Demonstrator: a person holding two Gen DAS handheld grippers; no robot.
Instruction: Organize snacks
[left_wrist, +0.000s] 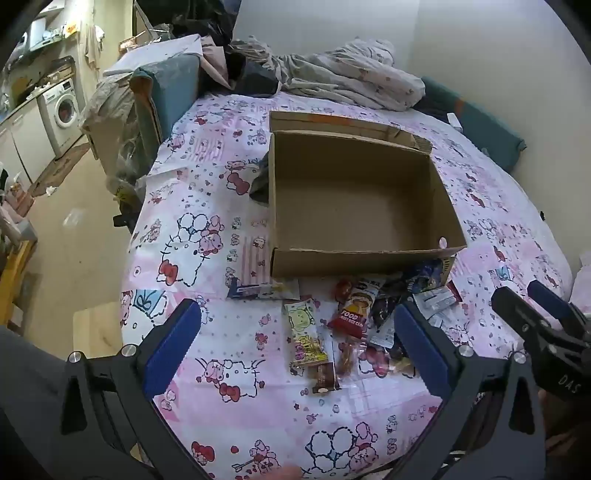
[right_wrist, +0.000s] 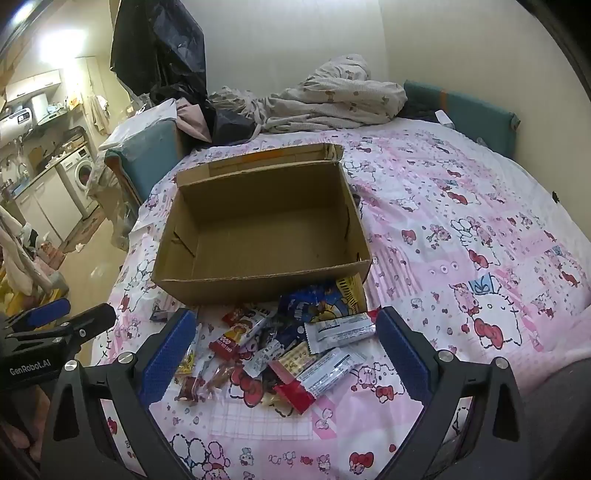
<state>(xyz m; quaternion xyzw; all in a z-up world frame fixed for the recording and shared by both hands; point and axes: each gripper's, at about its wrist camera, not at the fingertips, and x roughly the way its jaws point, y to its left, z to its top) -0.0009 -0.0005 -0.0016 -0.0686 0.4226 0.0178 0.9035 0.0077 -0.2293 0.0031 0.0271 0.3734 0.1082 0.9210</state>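
Left gripper (left_wrist: 295, 347) jaws wide, nothing between the pads, angled down over the pink cartoon-print bedspread (left_wrist: 207, 206); right gripper (right_wrist: 286, 350) likewise wide and empty, hovering above the snack pile (right_wrist: 280, 347). Snacks lie loose on the bedspread just in front of the open cardboard box (right_wrist: 258, 273); some touch its near wall; box interior bare. Crumpled bedding (right_wrist: 332, 99) beyond the box.
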